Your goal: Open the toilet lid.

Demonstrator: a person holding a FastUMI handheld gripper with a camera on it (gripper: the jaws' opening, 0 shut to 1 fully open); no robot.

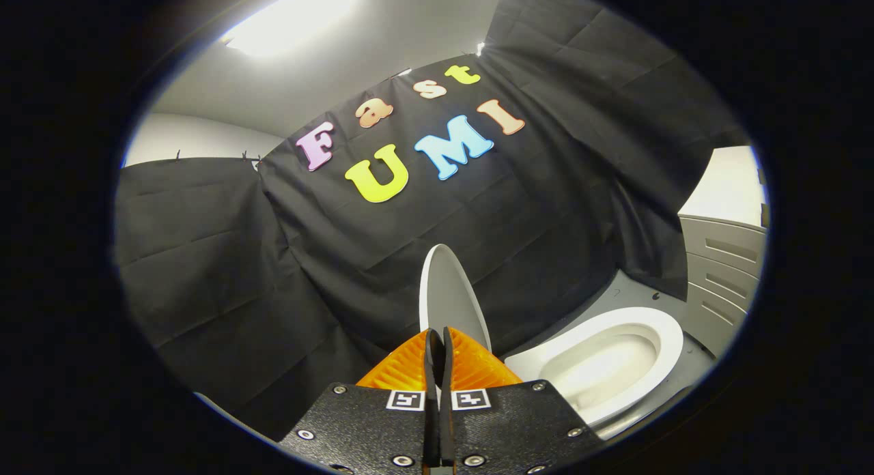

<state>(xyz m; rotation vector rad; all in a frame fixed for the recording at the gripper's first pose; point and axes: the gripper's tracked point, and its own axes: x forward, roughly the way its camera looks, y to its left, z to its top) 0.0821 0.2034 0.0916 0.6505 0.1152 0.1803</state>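
The toilet lid (450, 294) stands raised, seen nearly edge-on, rising just beyond the fingertips against the black cloth wall (225, 270). The gripper (440, 338) has its two fingers drawn together with only a thin slit between them; the lid's lower edge sits right at that slit, but whether the fingers pinch it cannot be told. To the right lies the white toilet bowl (666, 332), its seat uncovered. Farther right is a grey panelled wall (727, 256). A ceiling light (293, 18) glows above.
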